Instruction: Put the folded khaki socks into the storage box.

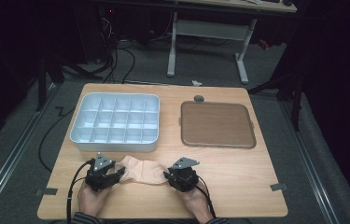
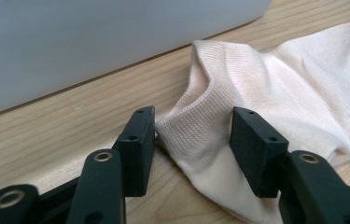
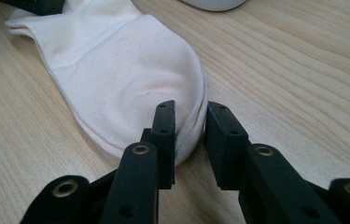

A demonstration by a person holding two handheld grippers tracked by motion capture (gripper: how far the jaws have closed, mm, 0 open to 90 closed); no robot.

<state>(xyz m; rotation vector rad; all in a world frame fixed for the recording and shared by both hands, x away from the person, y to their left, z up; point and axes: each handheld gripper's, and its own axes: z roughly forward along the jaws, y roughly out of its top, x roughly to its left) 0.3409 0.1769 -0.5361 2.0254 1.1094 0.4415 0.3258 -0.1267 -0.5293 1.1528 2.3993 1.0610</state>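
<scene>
- The sock (image 1: 143, 170) is laid flat on the surface (image 1: 238, 182), near the compartment tray (image 1: 115, 122).
- Its cuff is straddled by the left gripper (image 2: 192, 140), fingers (image 2: 137, 140) apart, not pressing.
- Its toe is pinched by the right gripper (image 3: 190, 140), fingers (image 3: 165, 135) nearly closed.

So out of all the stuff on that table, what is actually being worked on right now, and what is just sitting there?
In use:
- pale sock, lying flat on the table
- left gripper, jaws astride the sock's ribbed cuff end
- right gripper, jaws around the sock's rounded toe end

Just sitting there:
- white compartment box, its cells look empty
- brown tray, nothing on it
</scene>
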